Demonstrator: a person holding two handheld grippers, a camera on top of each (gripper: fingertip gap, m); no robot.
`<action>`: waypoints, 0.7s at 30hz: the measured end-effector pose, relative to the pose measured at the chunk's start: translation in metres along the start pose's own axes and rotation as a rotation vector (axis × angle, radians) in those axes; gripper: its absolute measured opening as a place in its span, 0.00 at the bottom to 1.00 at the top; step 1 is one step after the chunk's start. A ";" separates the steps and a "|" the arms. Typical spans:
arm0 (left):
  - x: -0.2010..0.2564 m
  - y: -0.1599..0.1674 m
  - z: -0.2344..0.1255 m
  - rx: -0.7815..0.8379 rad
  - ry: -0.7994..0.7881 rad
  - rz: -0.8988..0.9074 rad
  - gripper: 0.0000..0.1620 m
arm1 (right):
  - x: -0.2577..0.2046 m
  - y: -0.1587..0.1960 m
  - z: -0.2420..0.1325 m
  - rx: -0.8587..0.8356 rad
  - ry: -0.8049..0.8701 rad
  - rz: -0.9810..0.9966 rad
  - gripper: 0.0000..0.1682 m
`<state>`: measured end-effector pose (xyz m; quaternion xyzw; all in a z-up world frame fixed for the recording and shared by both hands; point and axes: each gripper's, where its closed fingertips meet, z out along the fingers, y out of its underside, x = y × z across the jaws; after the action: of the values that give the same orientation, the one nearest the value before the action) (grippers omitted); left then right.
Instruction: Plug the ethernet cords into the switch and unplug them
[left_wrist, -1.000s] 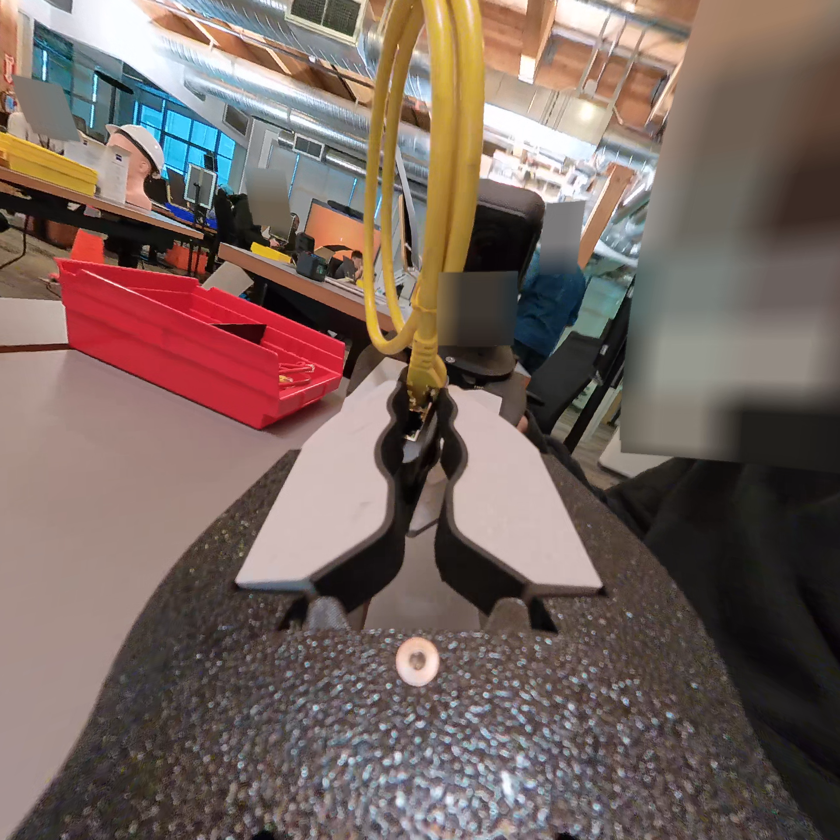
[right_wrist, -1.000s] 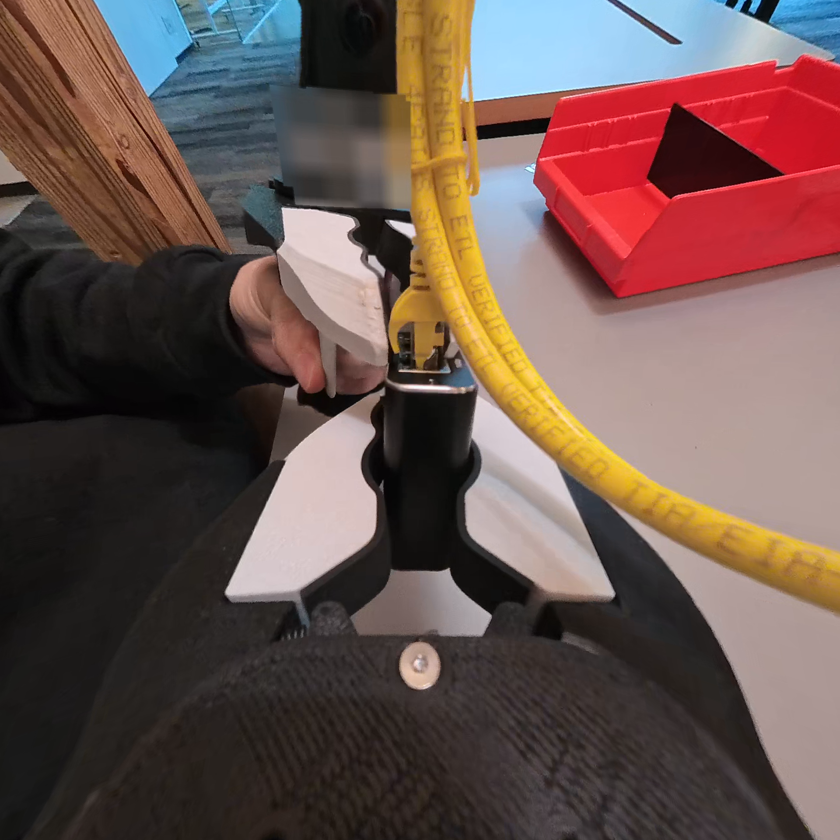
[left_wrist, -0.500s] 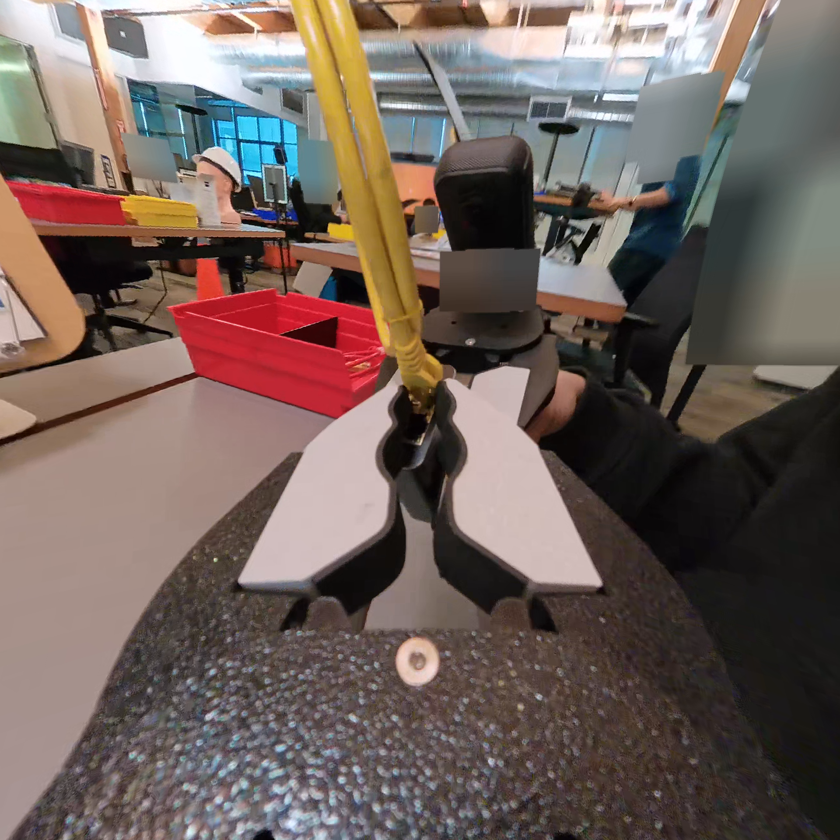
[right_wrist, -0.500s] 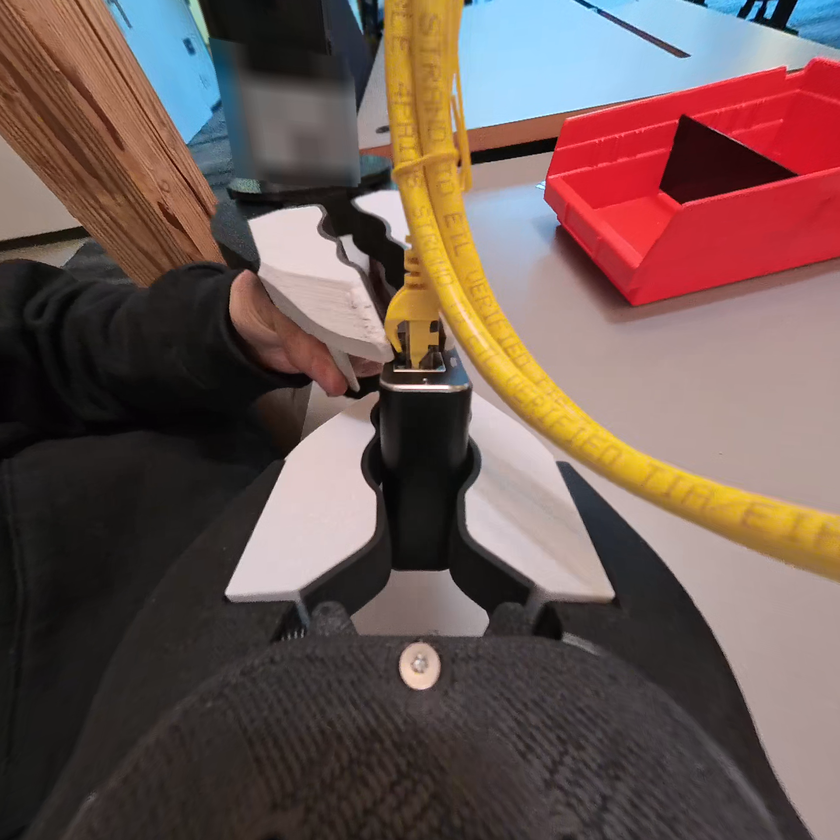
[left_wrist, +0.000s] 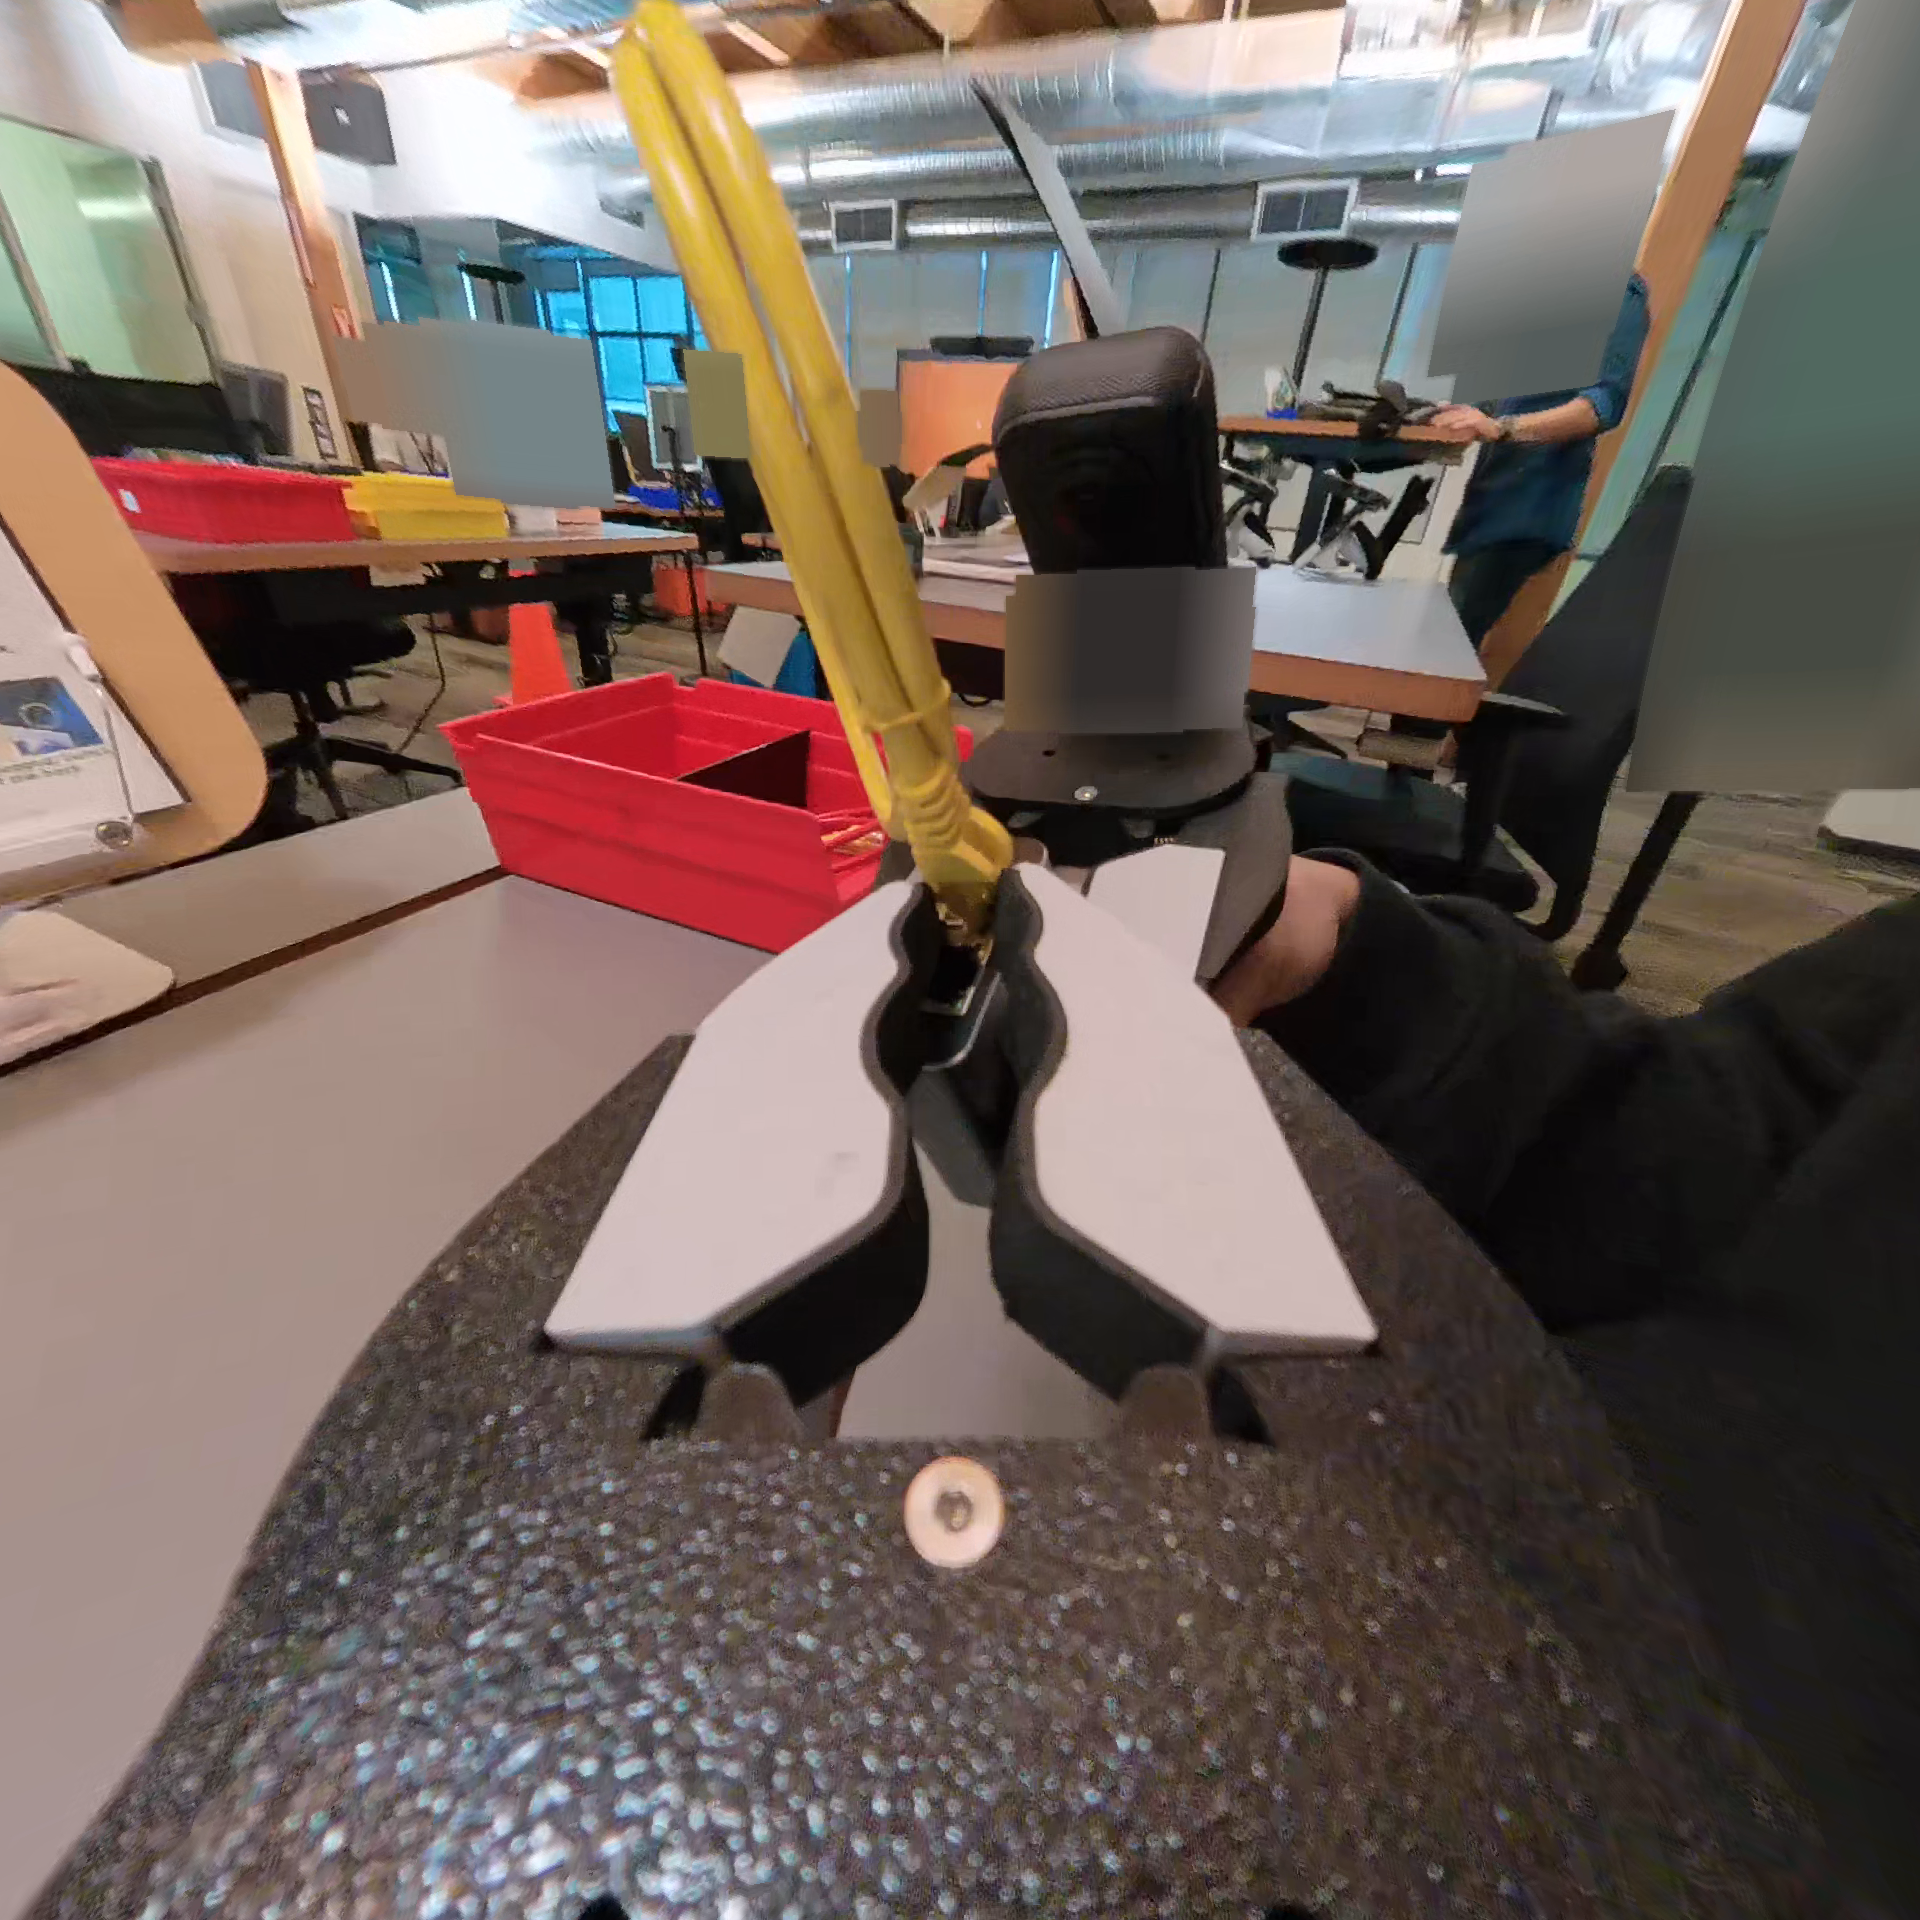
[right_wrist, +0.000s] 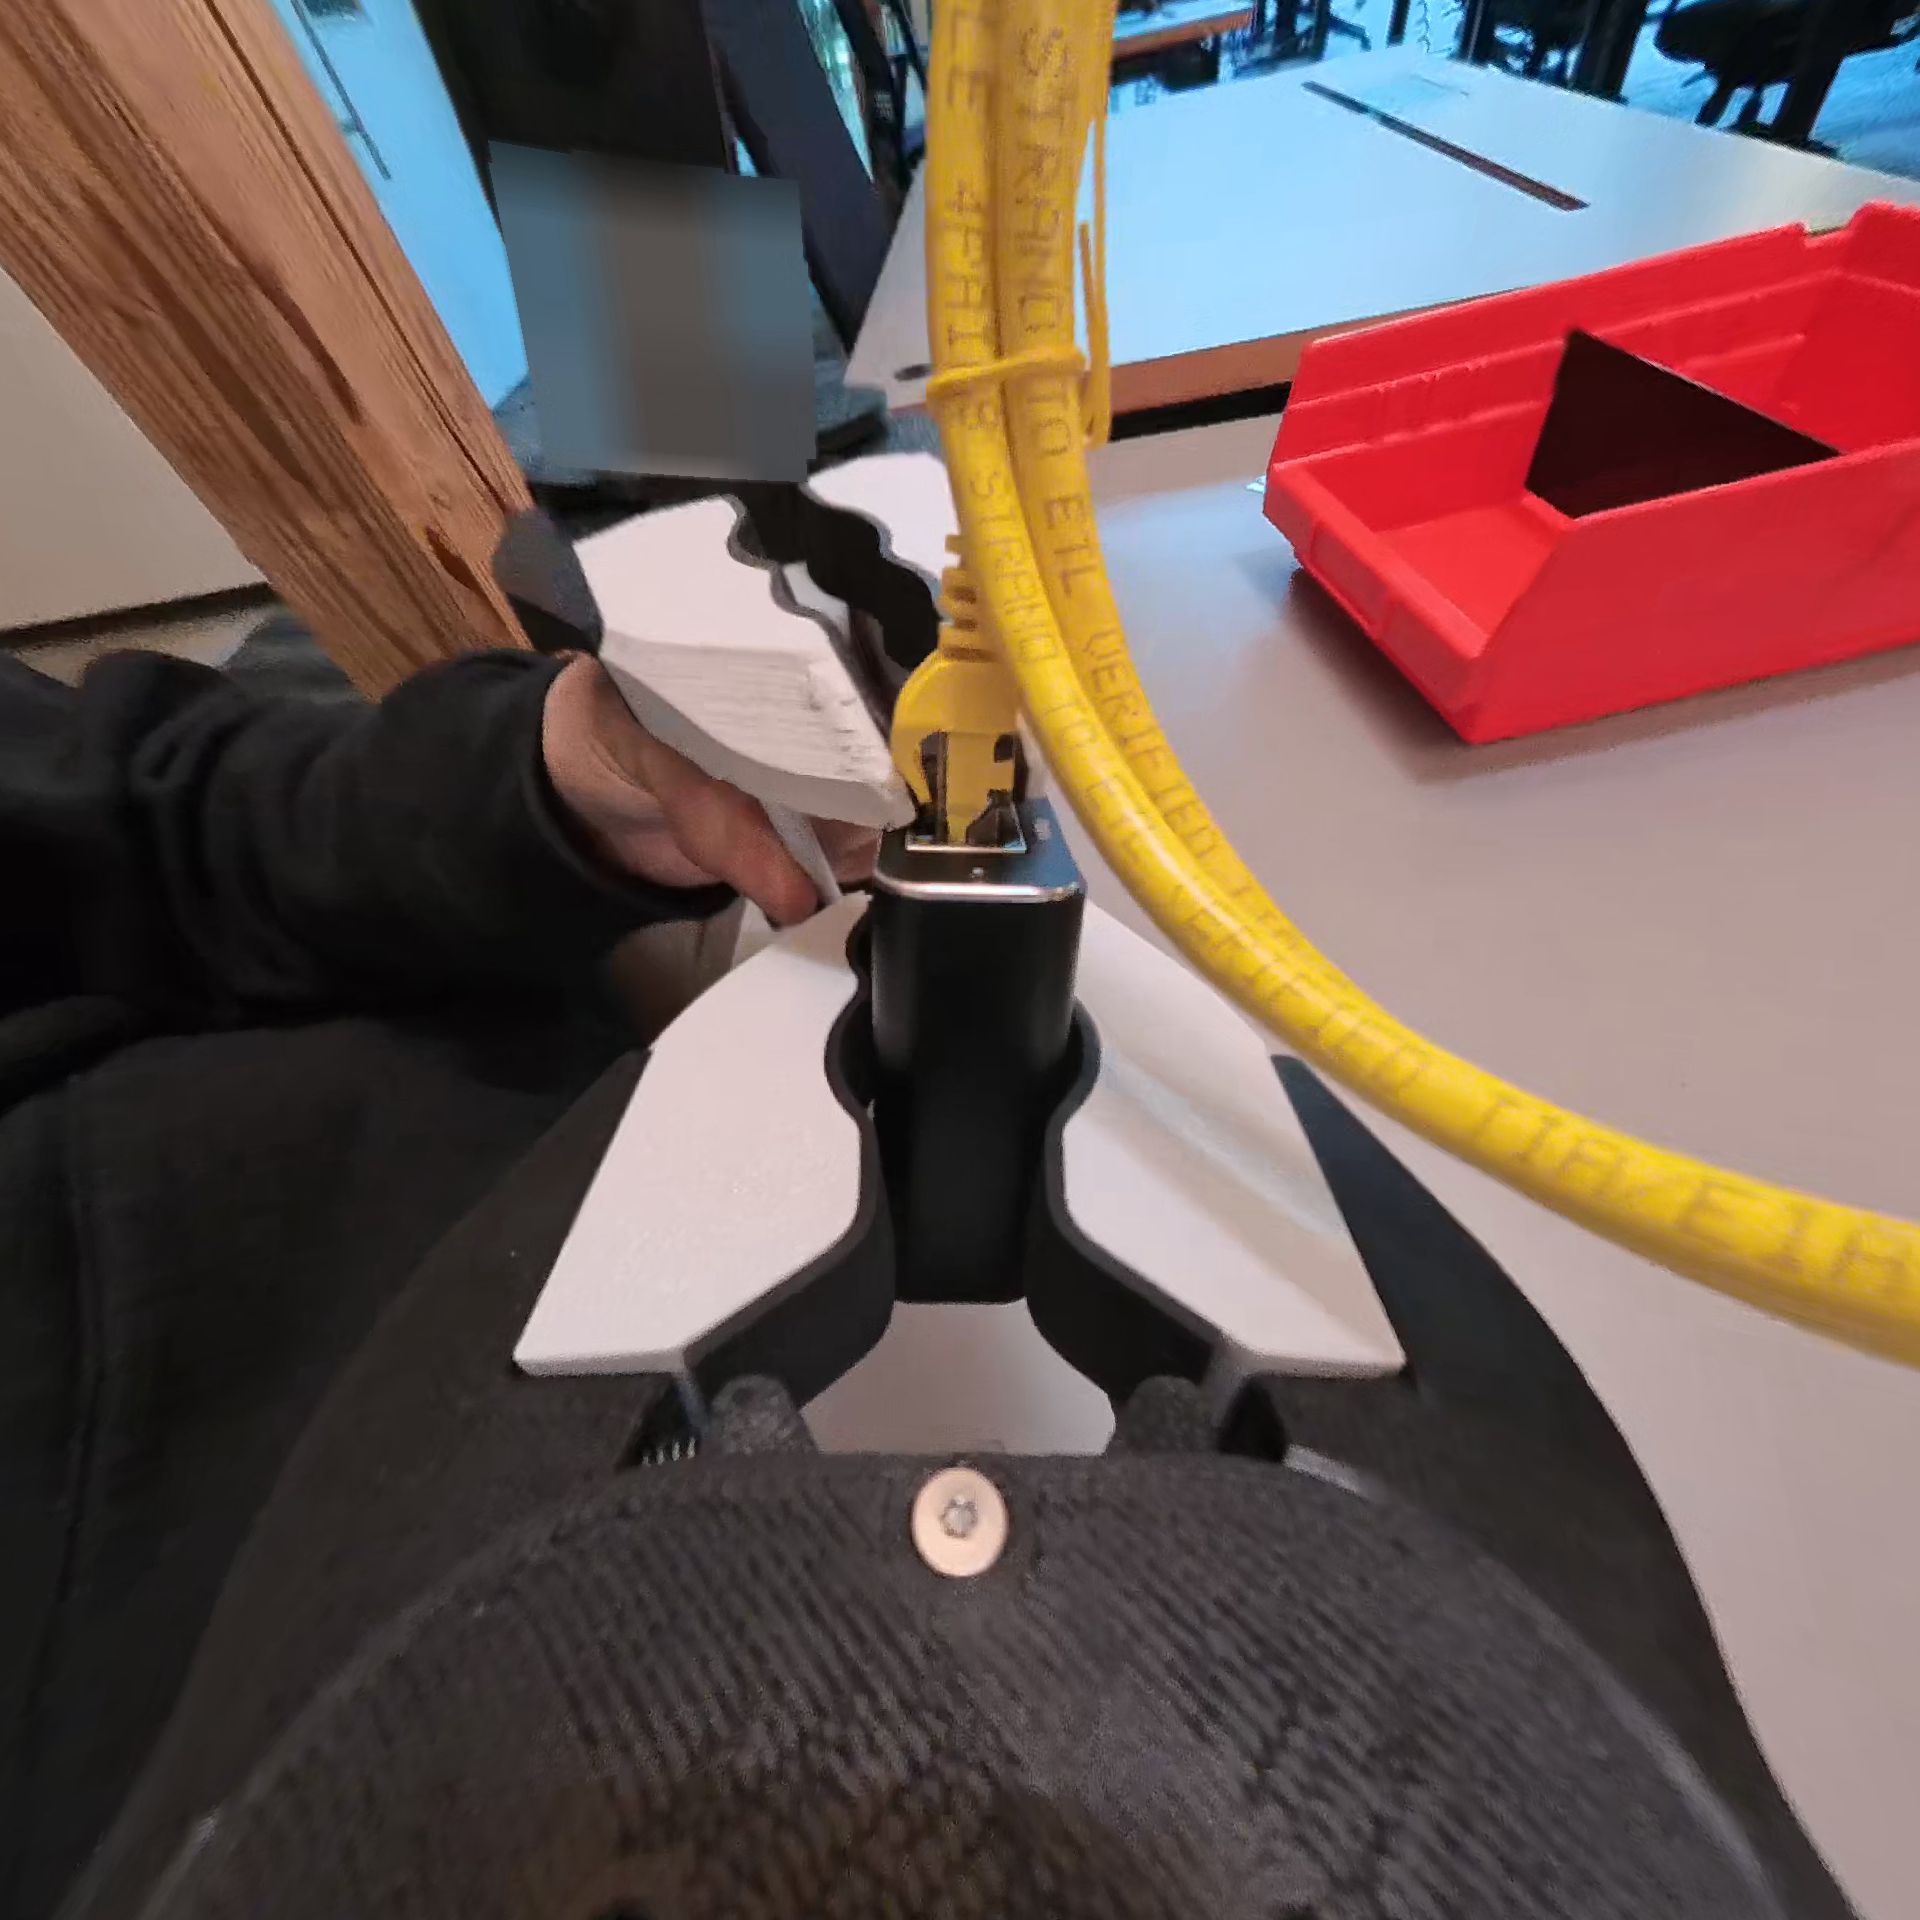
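My right gripper (right_wrist: 971, 935) is shut on a small black switch (right_wrist: 971, 1049), held upright above the grey table (right_wrist: 1558, 894). A yellow ethernet plug (right_wrist: 956, 748) sits in the port on the switch's top end. My left gripper (left_wrist: 966, 904) is shut on that plug (left_wrist: 951, 831), and one of its white fingers (right_wrist: 748, 686) shows beside the plug in the right wrist view. The yellow cord (left_wrist: 790, 416) rises from the plug in tied loops (right_wrist: 1039, 520). In the left wrist view the switch (left_wrist: 961, 1029) is mostly hidden between the fingers.
A red bin (left_wrist: 644, 800) with a black divider stands on the table past the grippers; it also shows in the right wrist view (right_wrist: 1610, 561). A wooden post (right_wrist: 208, 312) rises on the left. The person's dark sleeves (left_wrist: 1558, 1091) lie close by. Desks and chairs fill the room behind. The gap from one gripper's tips to the other's is roughly 6 cm.
The left gripper has tipped down from facing the ceiling to facing the room, and the cord now leans left. Both grippers stay shut; the plug stays at the switch's port.
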<state>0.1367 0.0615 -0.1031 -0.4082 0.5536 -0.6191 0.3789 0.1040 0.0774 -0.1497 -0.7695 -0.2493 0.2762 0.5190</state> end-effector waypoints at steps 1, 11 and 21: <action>0.001 -0.002 -0.001 0.003 0.011 -0.004 0.07 | -0.002 -0.002 0.000 0.007 -0.006 -0.012 0.18; -0.004 0.002 0.000 0.156 0.119 -0.360 0.06 | 0.007 0.003 0.000 -0.050 0.078 -0.031 0.17; -0.026 -0.029 -0.023 0.078 -0.054 -0.042 0.06 | 0.004 -0.014 -0.022 -0.016 0.137 -0.127 0.17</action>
<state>0.1248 0.0970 -0.0775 -0.4210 0.5100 -0.6368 0.3964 0.1204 0.0705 -0.1302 -0.7734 -0.2635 0.1874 0.5453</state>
